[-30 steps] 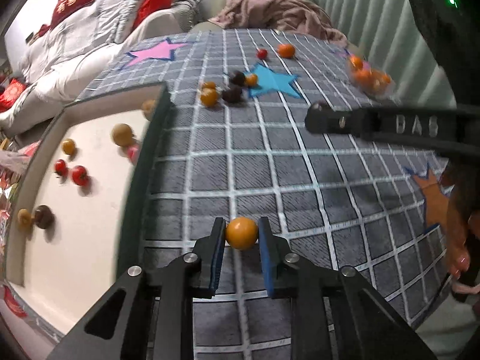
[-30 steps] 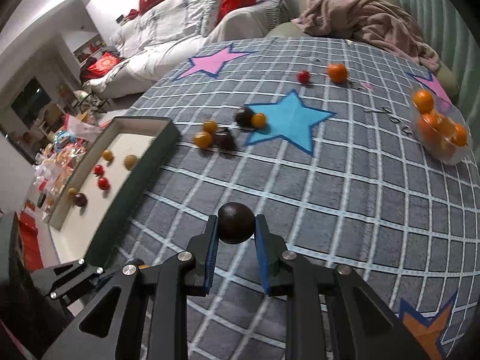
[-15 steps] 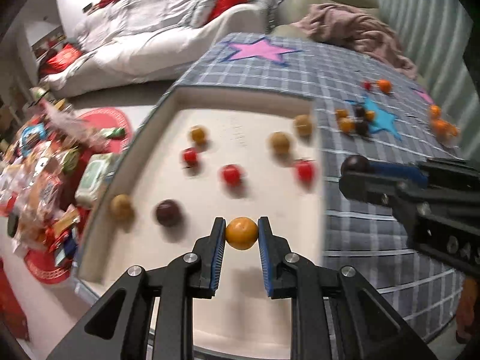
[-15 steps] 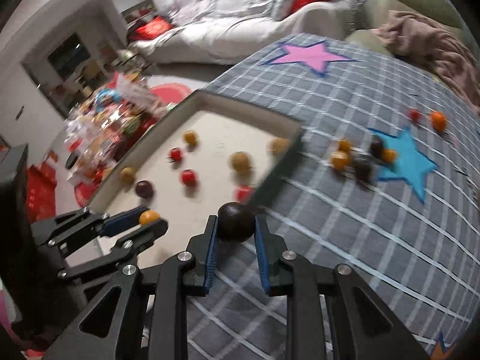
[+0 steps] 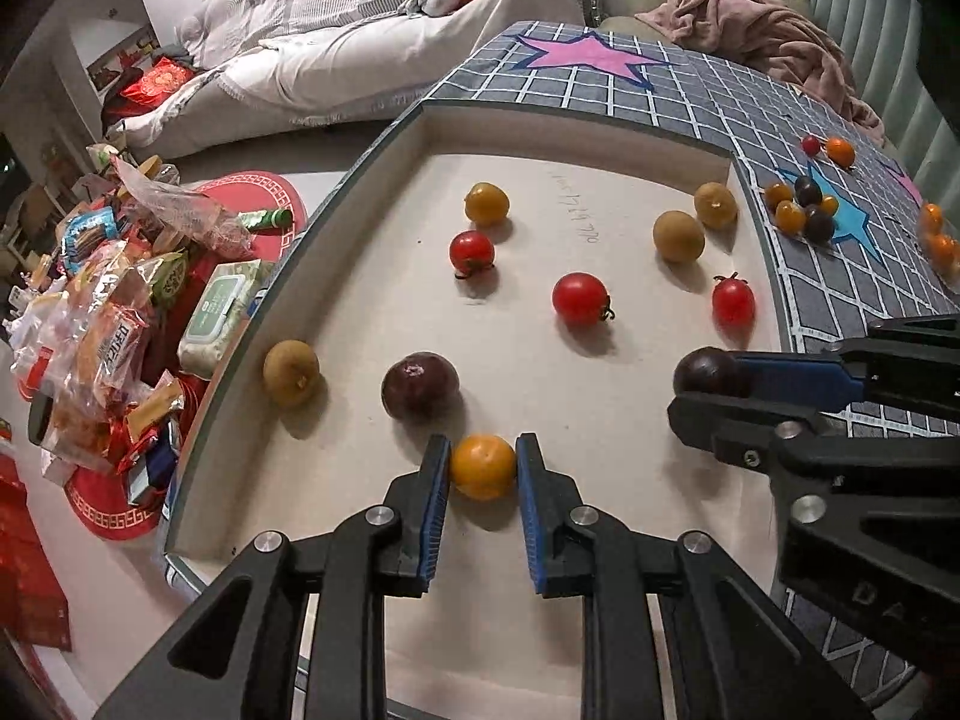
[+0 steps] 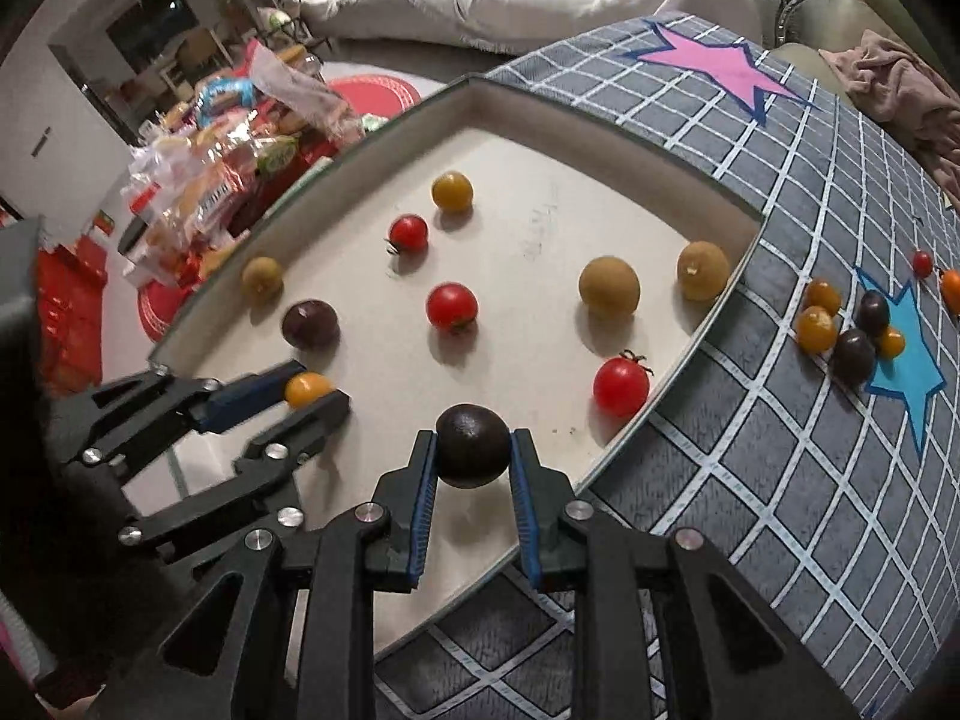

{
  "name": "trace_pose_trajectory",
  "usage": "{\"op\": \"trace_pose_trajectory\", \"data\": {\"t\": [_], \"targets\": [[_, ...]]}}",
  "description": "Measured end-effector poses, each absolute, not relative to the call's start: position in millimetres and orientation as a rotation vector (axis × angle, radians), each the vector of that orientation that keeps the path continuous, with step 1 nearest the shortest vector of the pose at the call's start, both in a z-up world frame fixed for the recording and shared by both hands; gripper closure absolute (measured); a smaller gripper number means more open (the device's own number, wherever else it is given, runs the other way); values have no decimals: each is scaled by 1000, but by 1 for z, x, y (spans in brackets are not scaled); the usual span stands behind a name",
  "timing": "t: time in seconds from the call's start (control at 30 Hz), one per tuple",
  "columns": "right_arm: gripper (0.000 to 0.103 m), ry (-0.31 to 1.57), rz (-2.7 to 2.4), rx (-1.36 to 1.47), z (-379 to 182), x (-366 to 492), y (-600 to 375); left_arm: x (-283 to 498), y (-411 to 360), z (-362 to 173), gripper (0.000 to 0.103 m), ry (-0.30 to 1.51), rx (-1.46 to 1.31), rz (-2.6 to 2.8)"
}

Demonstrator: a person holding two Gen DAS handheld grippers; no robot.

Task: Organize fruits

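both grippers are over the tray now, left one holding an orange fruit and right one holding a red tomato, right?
Not quite. The right gripper holds a dark purple fruit, not a red tomato; the right wrist view shows it clearly. The rest stands: both are over the tray, and the left gripper holds an orange fruit.

Tray (image 5: 384,138) on left part of table (image 5: 708,90), fruits scattered inside. Loose fruit cluster (image 6: 852,330) on table right of tray. Snack pile (image 5: 102,324) on floor left. Sofa (image 5: 360,48) far behind.

A home living room: a white sofa (image 5: 336,54) with red cushions (image 5: 159,75), snack packets (image 5: 102,324) littering the floor.
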State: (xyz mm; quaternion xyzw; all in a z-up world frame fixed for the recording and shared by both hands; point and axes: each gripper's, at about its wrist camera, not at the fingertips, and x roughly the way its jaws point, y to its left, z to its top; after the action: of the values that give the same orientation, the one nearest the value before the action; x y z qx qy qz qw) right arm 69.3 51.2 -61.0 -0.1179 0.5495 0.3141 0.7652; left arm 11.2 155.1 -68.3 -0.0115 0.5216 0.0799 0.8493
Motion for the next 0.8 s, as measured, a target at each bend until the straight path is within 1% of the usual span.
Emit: {"op": "trace_pose_trajectory", "data": {"t": [0.17,0.23,0.27,0.33,0.37,0.4,0.43,0.6,0.67,0.7,0.73,0.8], "targets": [[76,1208,677,-290,-66,70,58,12,158,-68,79,1100,-29,162],[71,1204,671,-288,-65,71,59,11,159,-68,79,1099,-27,163],[70,1203,666,-290,-64,71,59,11,160,-68,75,1100,-23,172],[65,1189,651,-292,-61,72,57,11,164,-68,42,1103,-8,227],[58,1183,670,-267,-57,73,56,10,167,-68,8,1100,-15,236],[37,1175,682,-247,-54,73,55,8,171,-66,1,1084,-36,241],[22,1161,685,-240,-50,72,55,5,173,-63,1,1066,-45,251],[20,1138,654,-272,-39,69,61,4,177,-63,1,1085,-73,235],[14,1134,628,-265,-36,69,58,5,177,-65,1,1110,-79,225],[4,1132,616,-262,-34,70,57,5,177,-66,1,1122,-79,220],[0,1129,583,-276,-33,70,56,4,177,-66,1,1125,-89,214],[0,1142,573,-270,-31,72,54,4,178,-66,1,1132,-89,220]]}}
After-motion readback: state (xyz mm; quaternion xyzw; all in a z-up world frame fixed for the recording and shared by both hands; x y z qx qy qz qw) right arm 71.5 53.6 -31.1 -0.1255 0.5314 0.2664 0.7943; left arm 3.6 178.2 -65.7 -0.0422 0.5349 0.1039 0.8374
